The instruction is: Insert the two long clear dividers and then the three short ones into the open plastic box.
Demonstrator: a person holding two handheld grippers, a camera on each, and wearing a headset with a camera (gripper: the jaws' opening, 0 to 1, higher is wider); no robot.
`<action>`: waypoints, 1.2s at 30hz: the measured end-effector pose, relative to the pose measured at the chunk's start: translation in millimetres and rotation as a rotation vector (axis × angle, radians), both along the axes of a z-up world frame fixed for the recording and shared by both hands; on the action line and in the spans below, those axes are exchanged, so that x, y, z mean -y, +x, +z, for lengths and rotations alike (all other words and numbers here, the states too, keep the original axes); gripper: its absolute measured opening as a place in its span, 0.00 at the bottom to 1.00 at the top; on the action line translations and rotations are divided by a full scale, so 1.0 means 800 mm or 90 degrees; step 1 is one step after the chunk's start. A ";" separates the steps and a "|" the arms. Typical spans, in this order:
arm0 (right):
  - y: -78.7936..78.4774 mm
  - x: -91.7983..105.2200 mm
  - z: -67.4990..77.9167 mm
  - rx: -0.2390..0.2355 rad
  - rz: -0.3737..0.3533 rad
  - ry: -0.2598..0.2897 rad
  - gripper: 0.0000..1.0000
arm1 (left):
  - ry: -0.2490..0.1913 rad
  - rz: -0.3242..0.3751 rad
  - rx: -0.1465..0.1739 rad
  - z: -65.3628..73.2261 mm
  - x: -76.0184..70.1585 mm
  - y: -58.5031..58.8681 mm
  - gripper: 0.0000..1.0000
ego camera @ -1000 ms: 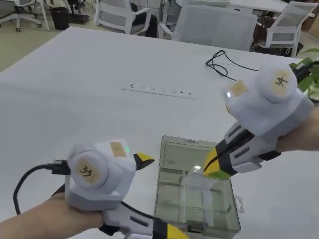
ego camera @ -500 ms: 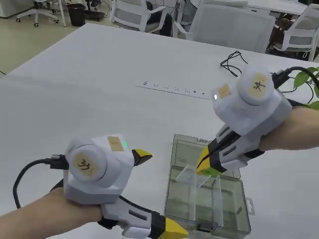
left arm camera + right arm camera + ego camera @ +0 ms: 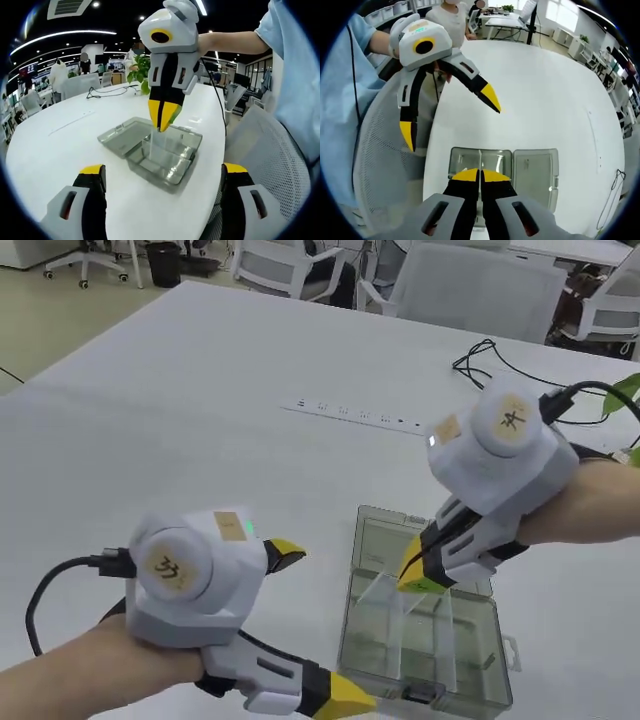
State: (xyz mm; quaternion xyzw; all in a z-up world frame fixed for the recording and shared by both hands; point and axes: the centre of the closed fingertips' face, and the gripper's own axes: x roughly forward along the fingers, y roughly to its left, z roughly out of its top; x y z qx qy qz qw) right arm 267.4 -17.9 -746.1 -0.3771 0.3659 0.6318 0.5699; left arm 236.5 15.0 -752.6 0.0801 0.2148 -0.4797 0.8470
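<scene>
Yellow-tipped jaws spread wide, the left hand-held gripper (image 3: 318,628) sits nearest, low at the near-left of the white worktop (image 3: 150,420). The hand holding it comes in from the bottom edge, and its jaws point rightward at the box with nothing between them. Just beyond them lies the open plastic box (image 3: 352,640), smoky-clear, with its base near and its lid (image 3: 380,535) laid flat on the far side. Over the base the right hand-held gripper (image 3: 420,582) angles down and leftward from a forearm that enters at the right edge. Its jaws are pressed together on the upper edge of a clear divider (image 3: 382,592), which hangs tilted and reaches down into the base. Pale lengthwise lines show in the base, too faint to identify. Farther off a slim socket strip (image 3: 350,418) runs across the worktop, a black cable (image 3: 480,352) loops beyond it, and office chairs (image 3: 470,285) stand past the far edge.
</scene>
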 end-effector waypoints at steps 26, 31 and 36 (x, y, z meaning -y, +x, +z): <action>0.000 -0.012 -0.020 -0.013 -0.021 -0.002 0.02 | 0.000 0.002 -0.009 -0.003 -0.001 -0.001 0.96; 0.000 -0.014 -0.024 -0.012 -0.017 -0.002 0.02 | -0.001 0.001 -0.011 -0.003 0.000 -0.001 0.96; -0.001 -0.017 -0.030 -0.010 -0.017 -0.001 0.02 | -0.002 -0.002 -0.014 -0.004 0.001 -0.002 0.95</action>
